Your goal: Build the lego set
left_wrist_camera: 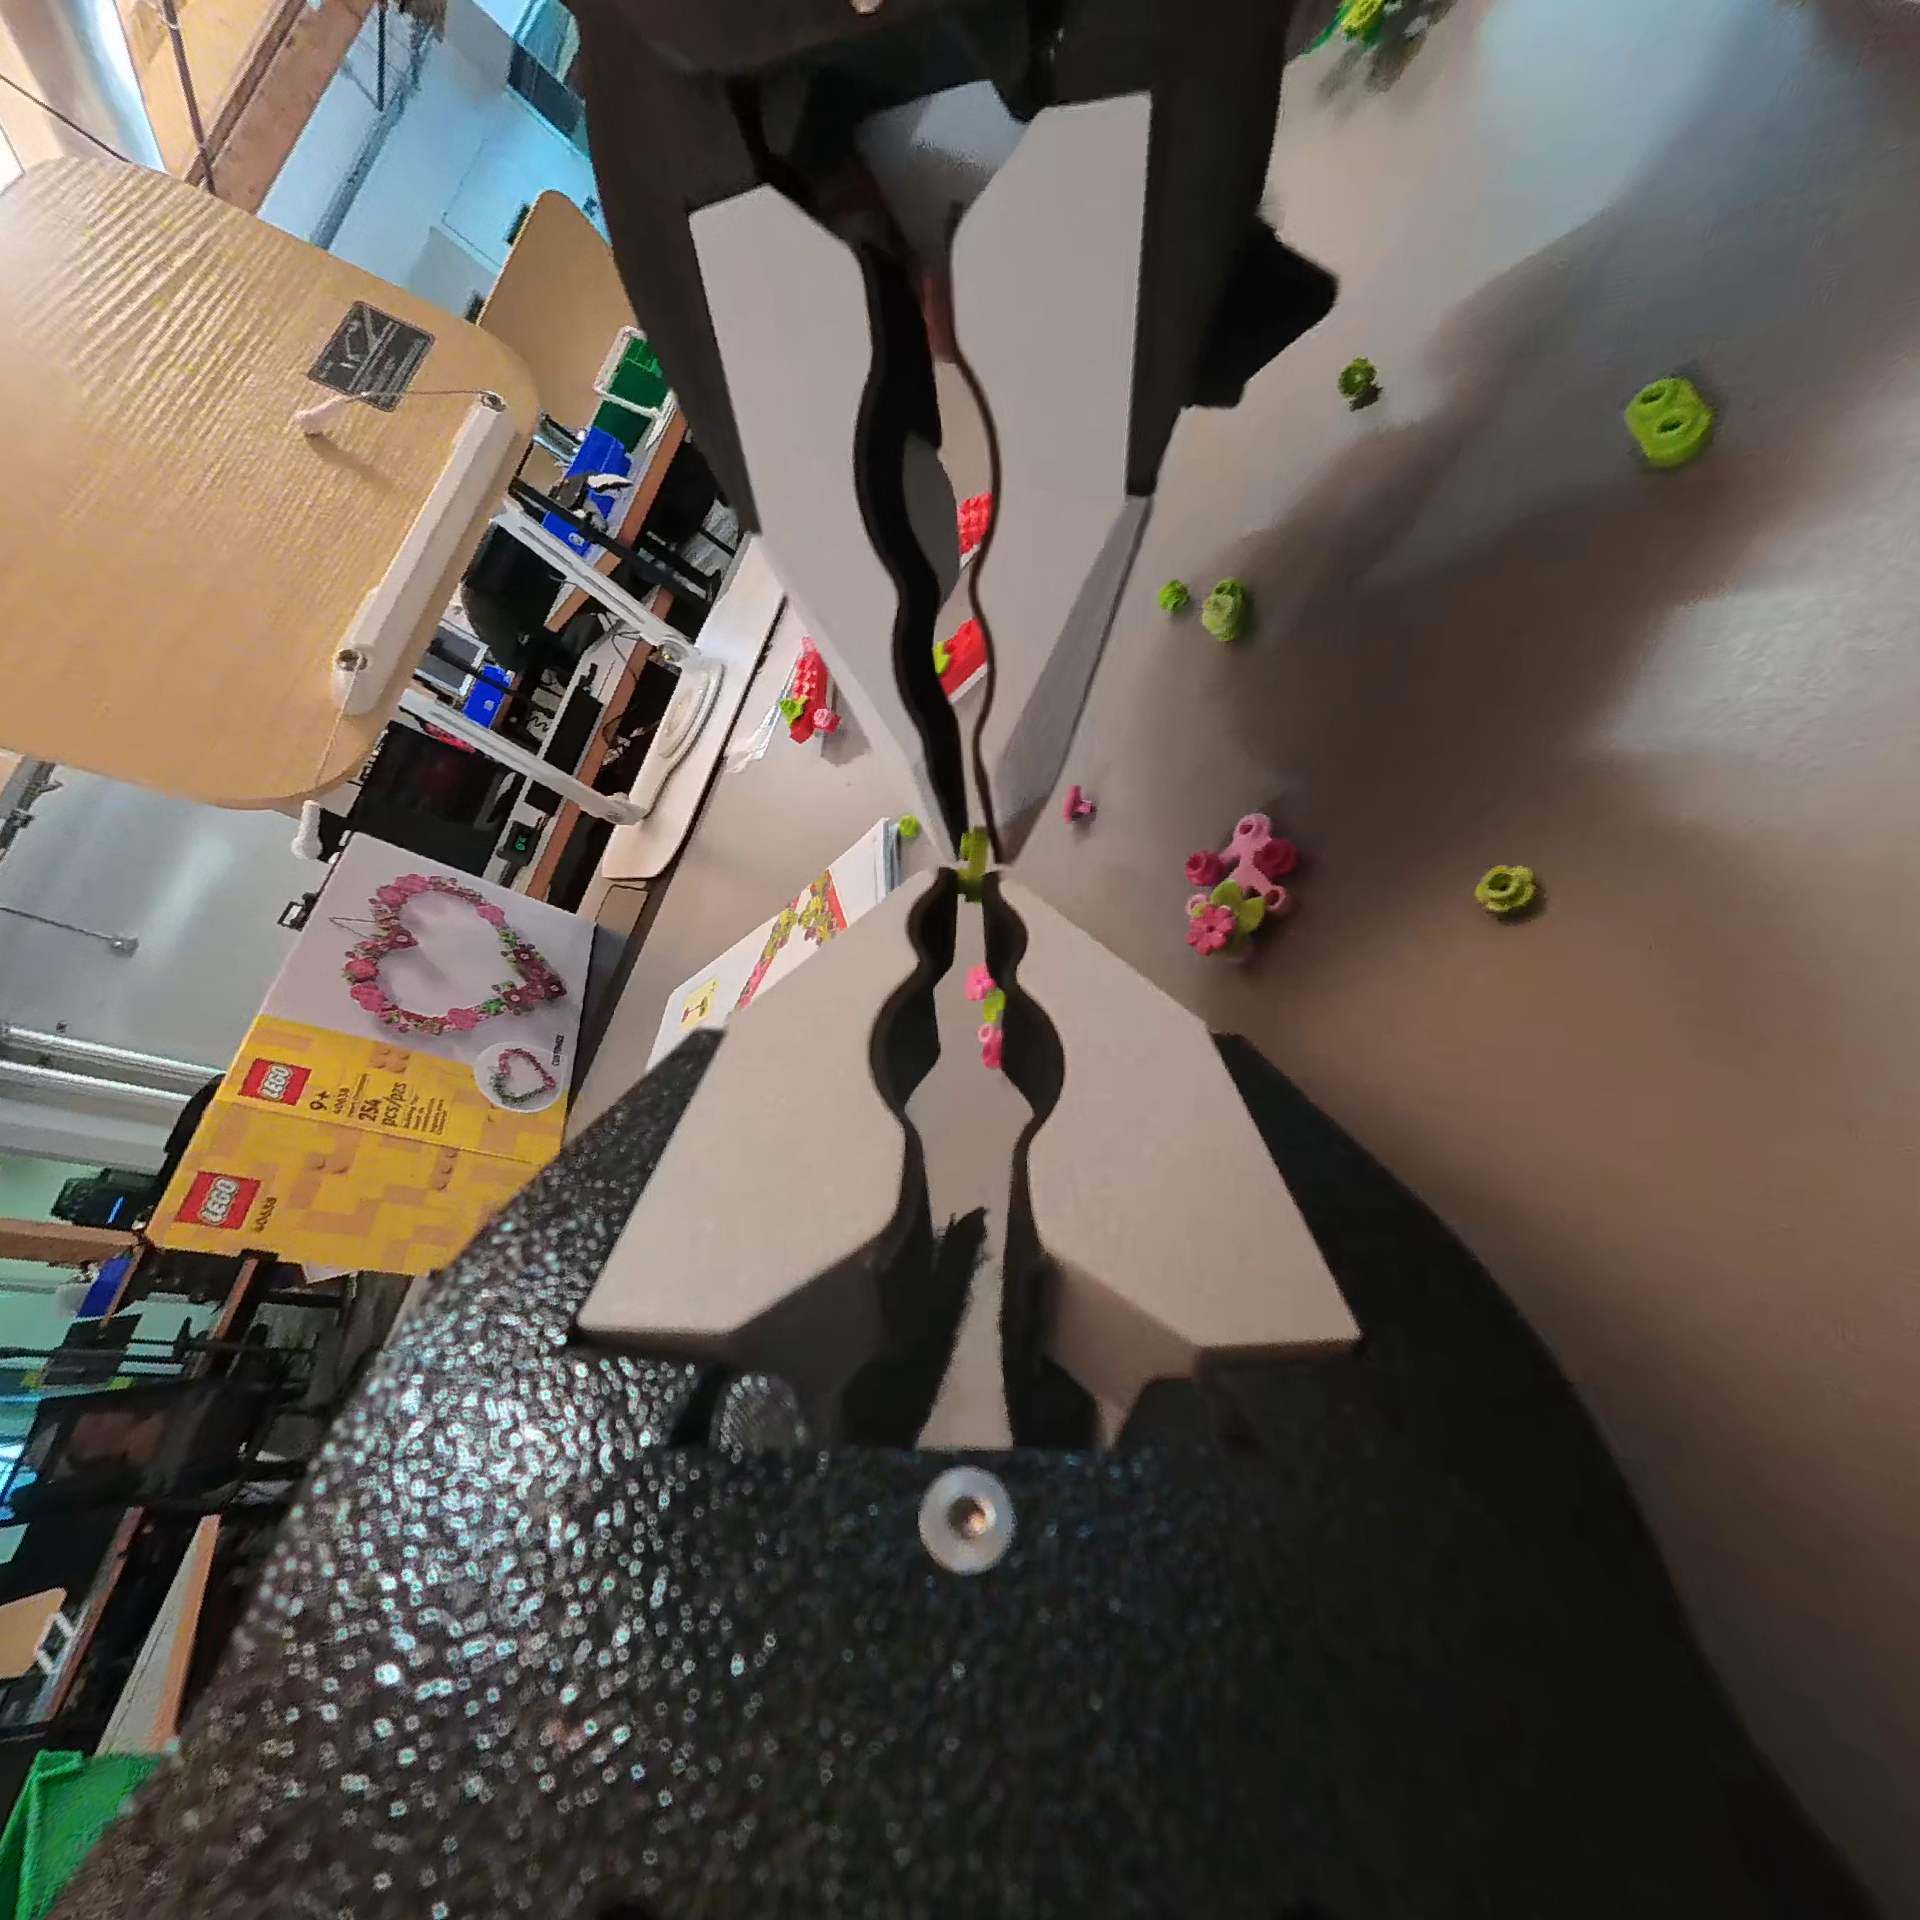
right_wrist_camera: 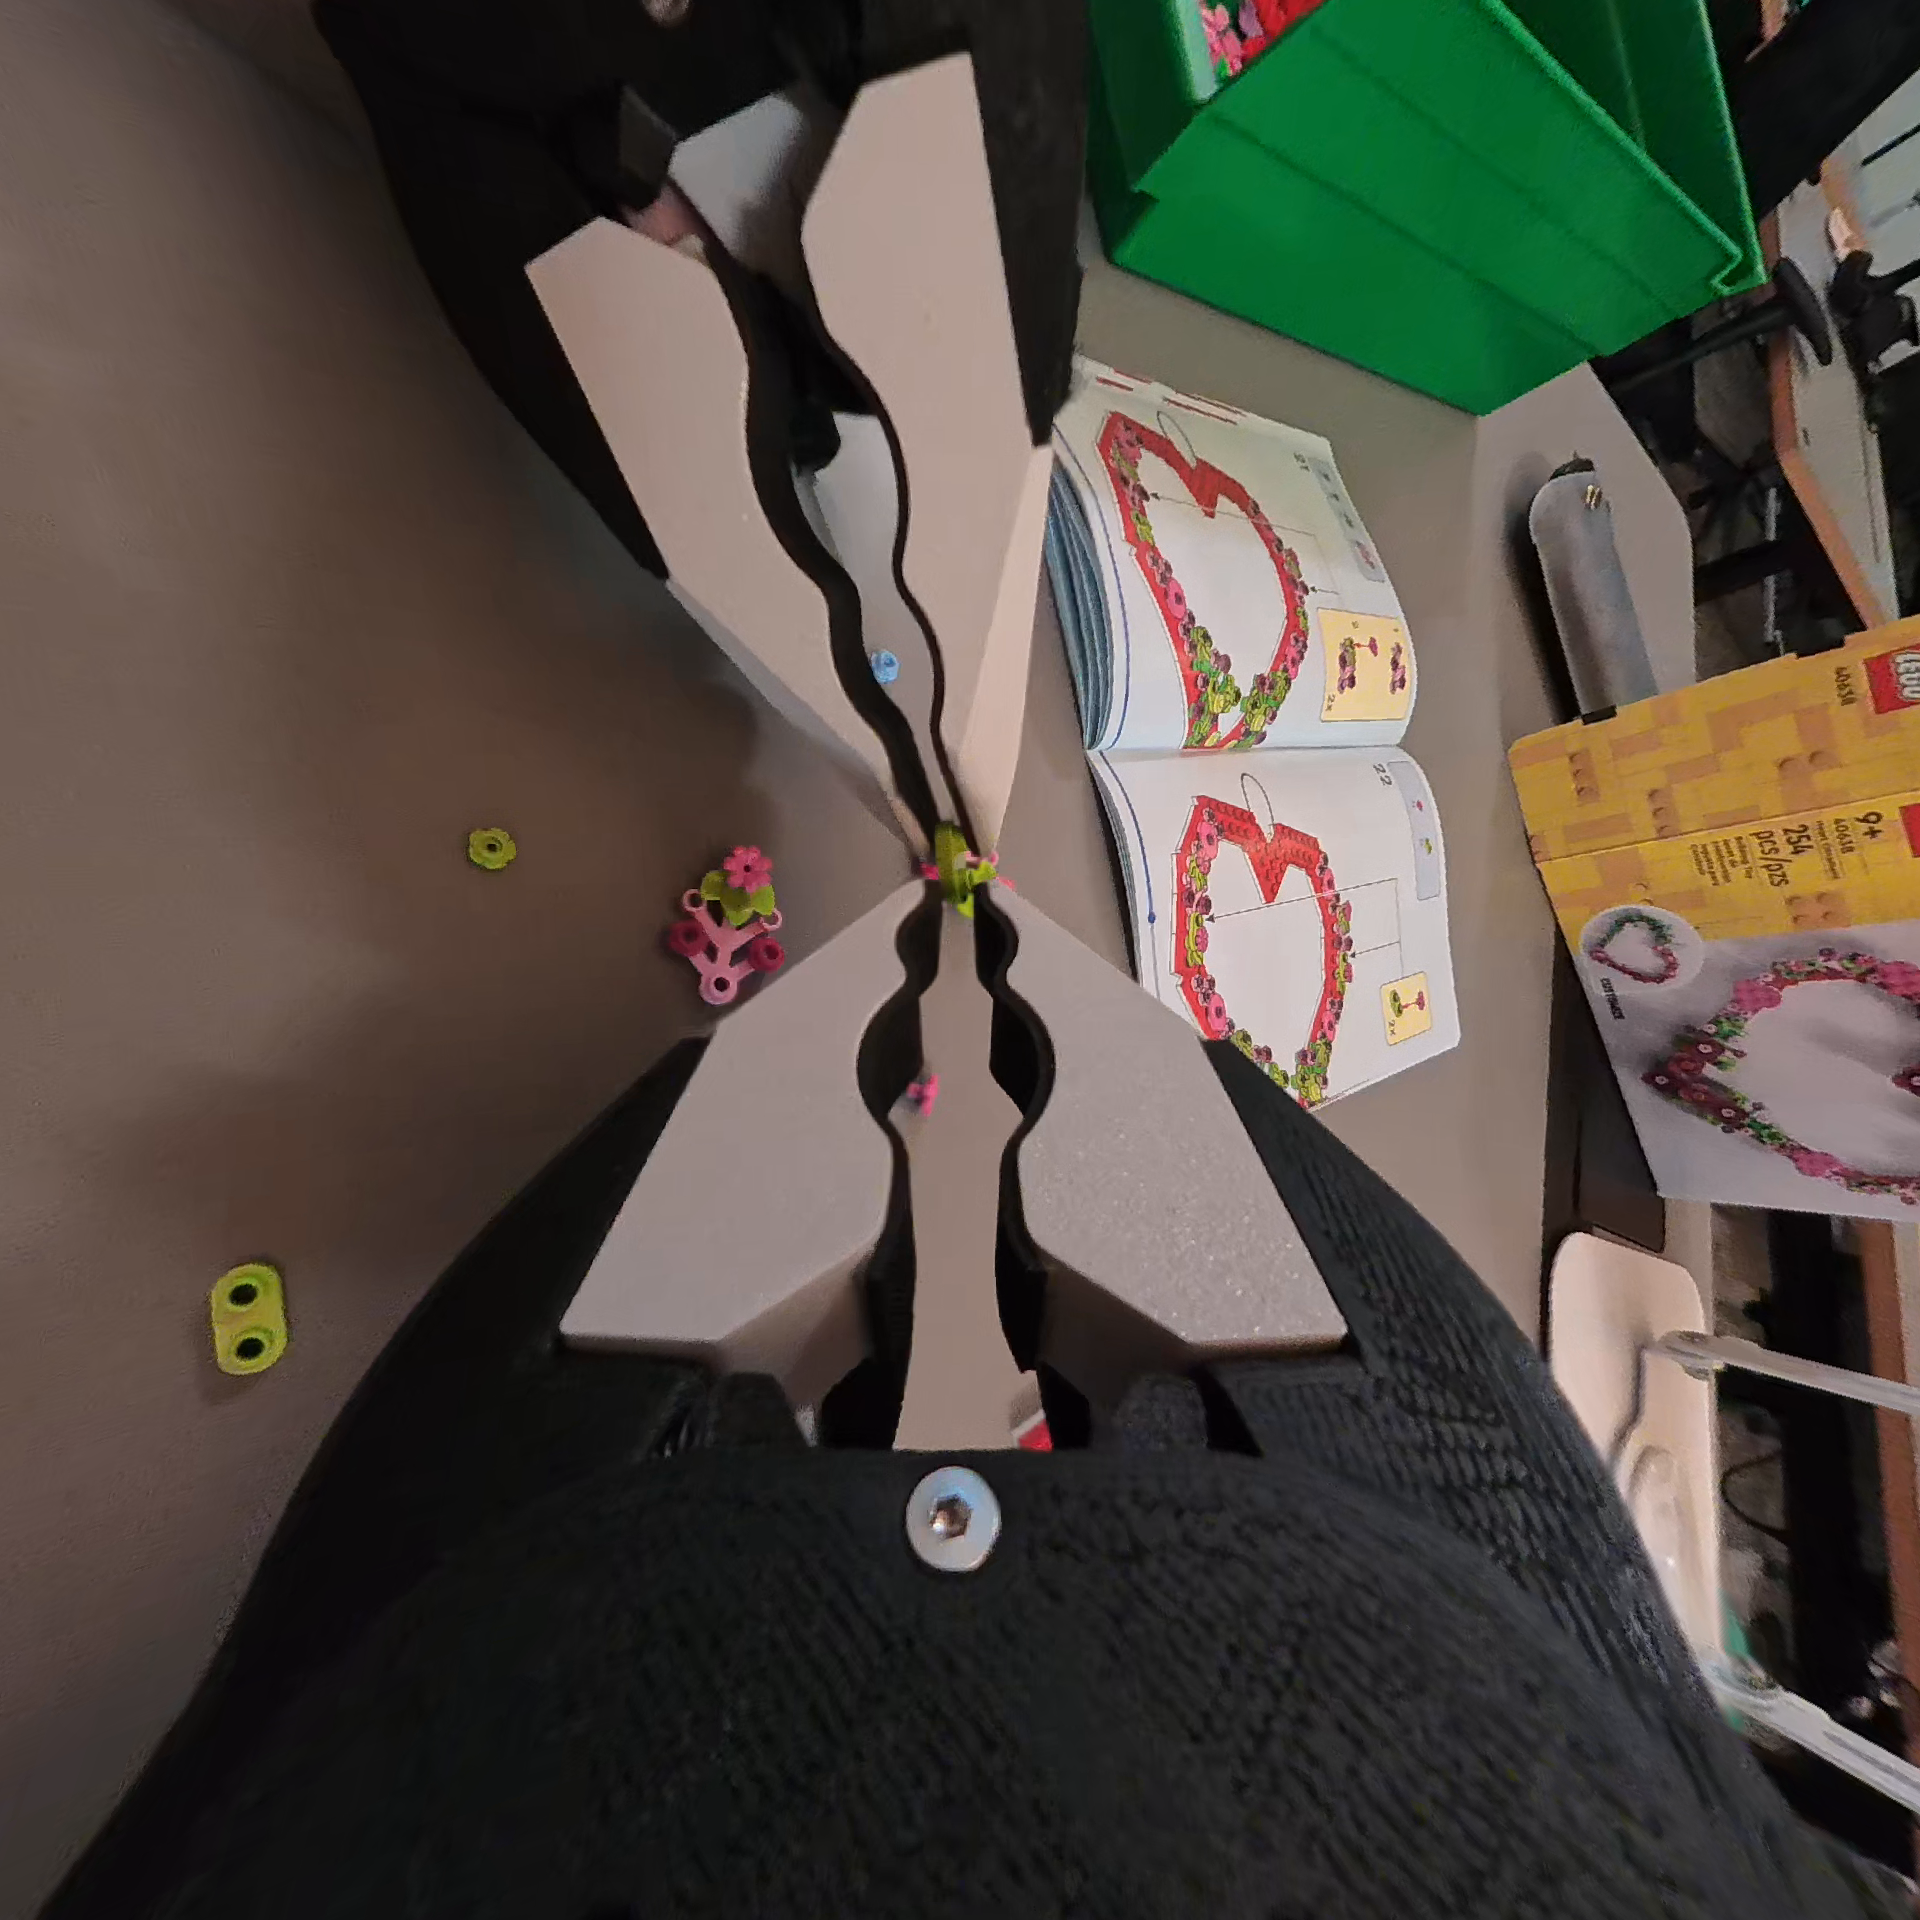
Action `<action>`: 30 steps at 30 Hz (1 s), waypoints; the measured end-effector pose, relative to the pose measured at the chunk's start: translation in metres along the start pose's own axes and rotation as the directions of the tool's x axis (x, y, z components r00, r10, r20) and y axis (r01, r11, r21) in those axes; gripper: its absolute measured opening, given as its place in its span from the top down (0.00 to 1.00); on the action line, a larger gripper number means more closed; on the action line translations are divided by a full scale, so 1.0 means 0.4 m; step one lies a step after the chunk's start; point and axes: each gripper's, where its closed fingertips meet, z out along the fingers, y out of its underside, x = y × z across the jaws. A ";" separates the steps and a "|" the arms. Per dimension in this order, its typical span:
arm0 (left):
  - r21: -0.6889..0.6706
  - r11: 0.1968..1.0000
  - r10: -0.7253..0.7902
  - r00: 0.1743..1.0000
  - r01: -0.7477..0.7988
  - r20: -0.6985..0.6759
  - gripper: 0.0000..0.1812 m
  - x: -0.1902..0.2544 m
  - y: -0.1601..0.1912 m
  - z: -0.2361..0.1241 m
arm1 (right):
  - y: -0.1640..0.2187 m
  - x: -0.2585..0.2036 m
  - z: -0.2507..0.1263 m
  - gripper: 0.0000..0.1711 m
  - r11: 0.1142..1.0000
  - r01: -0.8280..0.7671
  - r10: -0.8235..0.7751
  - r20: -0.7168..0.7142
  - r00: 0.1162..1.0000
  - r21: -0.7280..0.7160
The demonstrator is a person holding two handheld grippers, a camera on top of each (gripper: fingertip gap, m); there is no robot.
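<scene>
My two grippers meet tip to tip above the grey table (left_wrist_camera: 1558,1039). In the left wrist view my left gripper (left_wrist_camera: 971,891) comes from below and my right gripper (left_wrist_camera: 975,831) from above. Both are shut on one small lime piece (left_wrist_camera: 974,862) between the tips. In the right wrist view my right gripper (right_wrist_camera: 956,902) is below and my left gripper (right_wrist_camera: 935,831) above. There the lime piece (right_wrist_camera: 951,871) shows pink bits at its sides. I cannot tell which part each gripper pinches. A pink flower cluster (left_wrist_camera: 1242,883) (right_wrist_camera: 727,925) lies on the table beside the tips.
Loose lime pieces lie around: a two-hole one (left_wrist_camera: 1668,421) (right_wrist_camera: 247,1317) and a round one (left_wrist_camera: 1507,890) (right_wrist_camera: 490,848). Red pieces (left_wrist_camera: 810,691) lie farther off. An open instruction booklet (right_wrist_camera: 1247,748), the yellow set box (right_wrist_camera: 1745,935) (left_wrist_camera: 416,1060) and green bins (right_wrist_camera: 1403,187) border the table. Less than 4 cm separates the two grippers' tips.
</scene>
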 end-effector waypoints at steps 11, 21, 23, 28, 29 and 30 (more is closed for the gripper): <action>-0.048 0.998 -0.030 0.999 0.030 0.020 0.88 0.000 0.004 0.014 | 0.020 0.027 0.006 0.98 0.983 0.040 -0.055 -0.080 0.995 -0.181; -0.230 0.959 0.195 0.975 -0.166 0.106 0.98 -0.016 0.040 0.027 | 0.018 0.022 0.021 0.98 0.966 0.060 -0.086 -0.095 0.992 -0.252; -0.268 0.937 0.259 0.960 -0.224 0.102 0.98 -0.015 0.044 0.026 | 0.020 0.019 0.025 0.98 0.968 0.054 -0.078 -0.091 0.993 -0.246; -0.294 0.921 0.296 0.950 -0.256 0.100 0.99 -0.016 0.045 0.027 | 0.040 0.013 -0.001 0.87 0.984 0.005 -0.005 -0.001 1.000 -0.178; -0.295 0.921 0.294 0.951 -0.255 0.097 0.99 -0.015 0.048 0.027 | 0.052 0.003 -0.008 0.86 0.985 0.017 -0.009 0.043 0.999 -0.172; -0.295 0.922 0.291 0.952 -0.252 0.094 0.99 -0.015 0.050 0.027 | 0.064 -0.009 -0.015 0.85 0.985 0.049 -0.036 0.078 0.996 -0.168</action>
